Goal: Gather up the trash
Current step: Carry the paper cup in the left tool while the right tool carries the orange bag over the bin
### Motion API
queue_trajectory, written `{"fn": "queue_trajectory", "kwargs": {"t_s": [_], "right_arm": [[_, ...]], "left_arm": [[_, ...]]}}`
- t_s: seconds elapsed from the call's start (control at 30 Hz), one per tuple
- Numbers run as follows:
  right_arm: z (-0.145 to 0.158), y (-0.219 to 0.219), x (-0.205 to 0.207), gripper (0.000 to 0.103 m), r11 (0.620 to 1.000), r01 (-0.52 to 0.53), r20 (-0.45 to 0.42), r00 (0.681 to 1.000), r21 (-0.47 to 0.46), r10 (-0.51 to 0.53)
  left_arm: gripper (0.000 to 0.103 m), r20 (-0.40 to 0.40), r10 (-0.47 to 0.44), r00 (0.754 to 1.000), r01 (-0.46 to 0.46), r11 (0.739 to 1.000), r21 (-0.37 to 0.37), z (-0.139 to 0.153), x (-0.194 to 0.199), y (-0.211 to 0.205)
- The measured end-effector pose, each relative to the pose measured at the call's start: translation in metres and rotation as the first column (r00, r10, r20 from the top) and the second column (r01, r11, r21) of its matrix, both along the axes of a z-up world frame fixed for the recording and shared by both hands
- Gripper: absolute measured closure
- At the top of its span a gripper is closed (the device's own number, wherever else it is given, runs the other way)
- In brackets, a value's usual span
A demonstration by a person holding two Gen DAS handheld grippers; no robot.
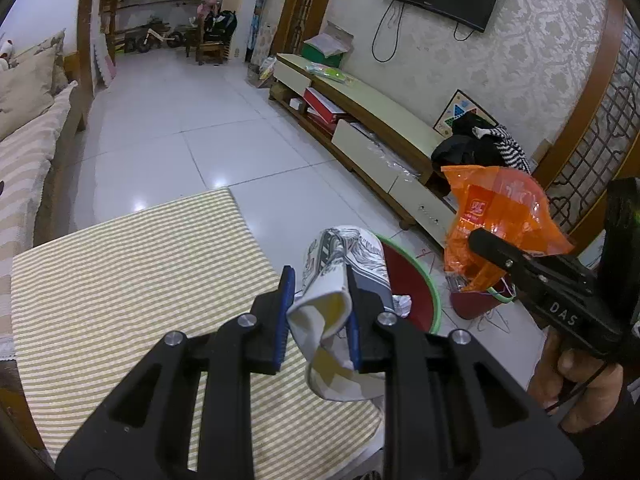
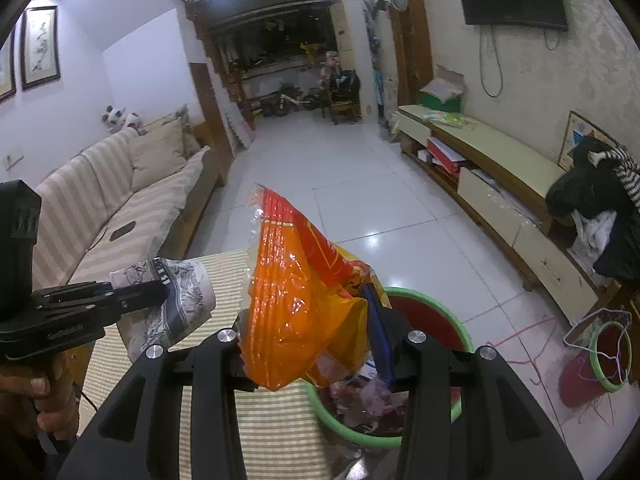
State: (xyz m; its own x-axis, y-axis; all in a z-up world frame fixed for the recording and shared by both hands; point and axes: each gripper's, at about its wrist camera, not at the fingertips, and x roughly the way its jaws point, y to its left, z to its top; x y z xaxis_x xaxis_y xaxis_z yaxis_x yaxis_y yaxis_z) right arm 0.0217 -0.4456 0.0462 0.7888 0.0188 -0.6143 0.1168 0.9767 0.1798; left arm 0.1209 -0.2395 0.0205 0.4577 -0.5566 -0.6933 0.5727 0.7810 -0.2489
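Note:
My left gripper (image 1: pixel 320 312) is shut on a crushed paper cup (image 1: pixel 340 272) with a grey and white print, held over the right edge of the striped table (image 1: pixel 132 272). In the right wrist view that paper cup (image 2: pixel 176 300) shows at the left, in the left gripper (image 2: pixel 160 292). My right gripper (image 2: pixel 308 344) is shut on a crumpled orange plastic wrapper (image 2: pixel 296 288), above a red bin with a green rim (image 2: pixel 424 312) that holds trash. In the left wrist view the right gripper (image 1: pixel 480 240) and its orange wrapper (image 1: pixel 496 216) hang to the right of the bin (image 1: pixel 408 280).
A smaller red bucket with wire hangers (image 2: pixel 604 356) stands on the white tile floor (image 2: pixel 360 200). A low TV cabinet (image 1: pixel 372 120) with dark clothes (image 1: pixel 476 148) on it runs along the right wall. A striped sofa (image 2: pixel 120 208) lines the left side.

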Motion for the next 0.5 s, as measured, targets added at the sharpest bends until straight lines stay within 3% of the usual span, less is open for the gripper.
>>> {"fn": "queue_trajectory", "kwargs": {"t_s": [0.5], "right_arm": [[-0.032,-0.054,0.007,0.063,0.995,0.081,-0.041,0.996,0.050,-0.079]], "left_arm": [[0.081,-0.040,-0.041,0.998,0.042,0.999,0.021,-0.017,0.008,-0.053]]}}
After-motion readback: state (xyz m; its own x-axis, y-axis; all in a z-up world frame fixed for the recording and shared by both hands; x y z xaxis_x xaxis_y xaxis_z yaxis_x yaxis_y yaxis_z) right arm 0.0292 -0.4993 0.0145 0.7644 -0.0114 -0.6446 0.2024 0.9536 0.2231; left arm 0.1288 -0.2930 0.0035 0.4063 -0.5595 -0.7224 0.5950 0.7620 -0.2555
